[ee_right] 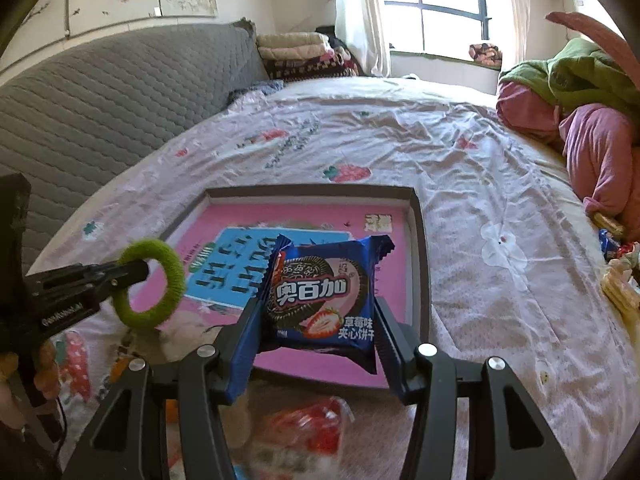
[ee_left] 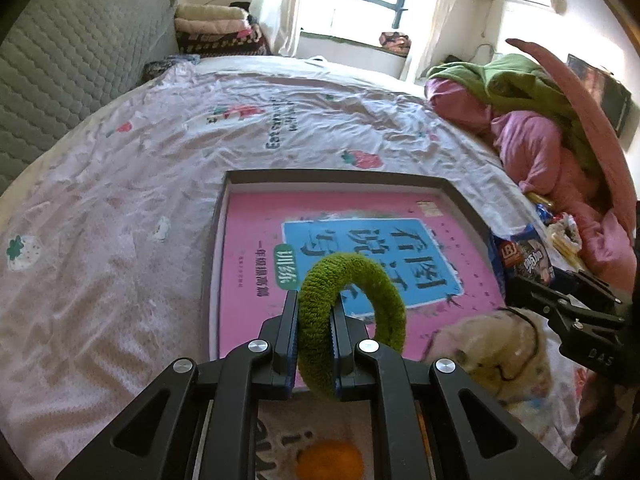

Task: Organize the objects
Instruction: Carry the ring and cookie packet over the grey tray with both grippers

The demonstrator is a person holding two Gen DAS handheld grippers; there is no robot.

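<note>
My left gripper (ee_left: 314,300) is shut on a fuzzy green hair tie (ee_left: 352,300), pinching one side of the ring, above the near edge of a shallow grey-rimmed box (ee_left: 336,178). A pink book (ee_left: 256,216) lies inside the box. From the right wrist view the left gripper (ee_right: 140,270) shows at the left with the green hair tie (ee_right: 154,284) in it. My right gripper (ee_right: 318,308) is shut on a blue cookie packet (ee_right: 324,296), held upright over the box (ee_right: 420,240) and the pink book (ee_right: 248,216).
The box rests on a white strawberry-print bedsheet (ee_left: 120,220). A beige plush toy (ee_left: 496,356) lies near the box's right corner. Snack packets (ee_left: 528,256) and pink and green clothes (ee_left: 532,140) pile at the right. A red packet (ee_right: 304,436) lies below my right gripper. Grey headboard (ee_right: 100,100) at left.
</note>
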